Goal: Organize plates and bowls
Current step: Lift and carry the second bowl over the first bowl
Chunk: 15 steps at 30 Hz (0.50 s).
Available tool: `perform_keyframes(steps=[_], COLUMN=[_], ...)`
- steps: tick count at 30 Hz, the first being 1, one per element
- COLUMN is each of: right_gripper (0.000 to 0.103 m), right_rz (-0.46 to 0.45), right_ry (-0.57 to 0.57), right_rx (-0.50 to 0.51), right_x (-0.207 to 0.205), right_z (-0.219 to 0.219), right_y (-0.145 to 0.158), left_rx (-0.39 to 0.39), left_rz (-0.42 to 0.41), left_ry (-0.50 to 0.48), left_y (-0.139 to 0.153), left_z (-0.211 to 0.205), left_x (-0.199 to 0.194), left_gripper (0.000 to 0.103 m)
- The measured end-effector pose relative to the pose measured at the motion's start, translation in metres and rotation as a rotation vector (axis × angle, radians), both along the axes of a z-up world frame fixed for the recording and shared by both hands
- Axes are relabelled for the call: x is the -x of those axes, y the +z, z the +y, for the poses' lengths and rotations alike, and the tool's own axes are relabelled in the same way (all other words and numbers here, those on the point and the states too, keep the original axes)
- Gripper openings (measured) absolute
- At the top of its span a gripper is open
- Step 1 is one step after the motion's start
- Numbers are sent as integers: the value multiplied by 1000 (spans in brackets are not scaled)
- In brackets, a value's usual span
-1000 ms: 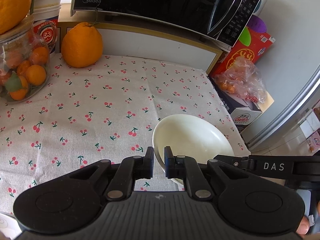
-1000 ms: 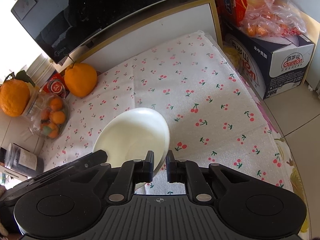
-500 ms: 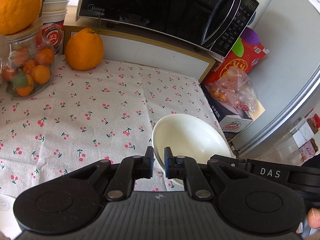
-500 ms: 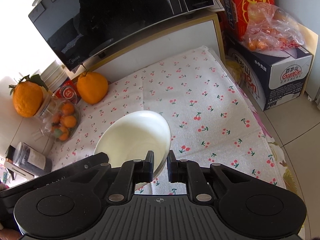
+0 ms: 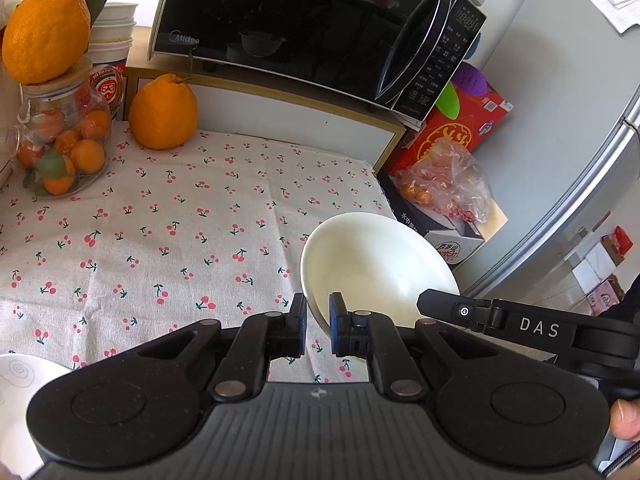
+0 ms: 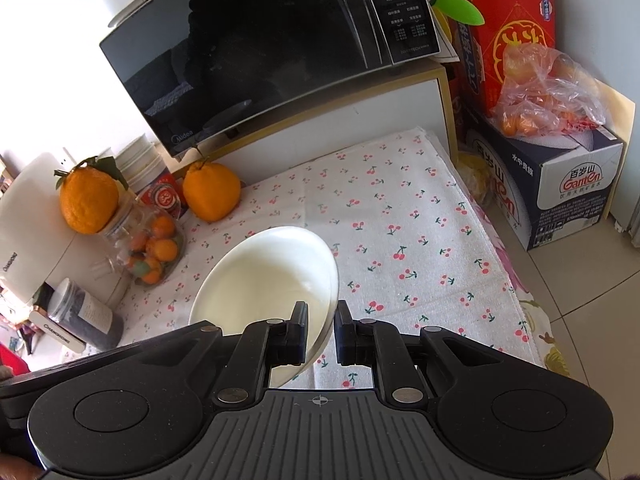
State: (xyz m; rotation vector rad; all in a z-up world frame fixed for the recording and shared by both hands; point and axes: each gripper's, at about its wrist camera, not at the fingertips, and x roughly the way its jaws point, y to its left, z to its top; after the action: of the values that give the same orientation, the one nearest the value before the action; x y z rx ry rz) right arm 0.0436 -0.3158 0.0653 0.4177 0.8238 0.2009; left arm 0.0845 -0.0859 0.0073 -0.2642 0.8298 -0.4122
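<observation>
A plain white bowl (image 5: 376, 264) is held in the air above the cherry-print tablecloth (image 5: 168, 232). My left gripper (image 5: 318, 330) is shut on its left rim and my right gripper (image 6: 322, 334) is shut on its right rim; the bowl also shows in the right wrist view (image 6: 272, 280). The right gripper's body (image 5: 532, 326) shows at the right of the left wrist view. Part of a second white dish with a spiral mark (image 5: 24, 384) lies at the lower left, beside the left gripper.
A black microwave (image 5: 304, 28) stands on a white shelf at the back. A large orange (image 5: 163, 112), a fruit jar (image 5: 60, 148) topped by another orange, and stacked tubs (image 5: 112, 36) stand at the back left. Boxes and a bagged fruit (image 6: 548, 92) stand right of the table.
Both grippers have lifted the bowl higher and drawn back from the table, so more of the microwave and room shows. Both grips on the rim are unchanged.
</observation>
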Motion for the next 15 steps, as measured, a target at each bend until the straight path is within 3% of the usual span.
perform_keyframes(steps=[15], right_gripper=[15], right_rz=[-40], right_ry=[51], right_rx=[33], right_x=[55], right_z=[6], right_y=[5], left_rx=[-31], left_rz=[15], left_ry=[-36], left_y=[0], left_z=[3], left_x=[48], left_gripper=[11])
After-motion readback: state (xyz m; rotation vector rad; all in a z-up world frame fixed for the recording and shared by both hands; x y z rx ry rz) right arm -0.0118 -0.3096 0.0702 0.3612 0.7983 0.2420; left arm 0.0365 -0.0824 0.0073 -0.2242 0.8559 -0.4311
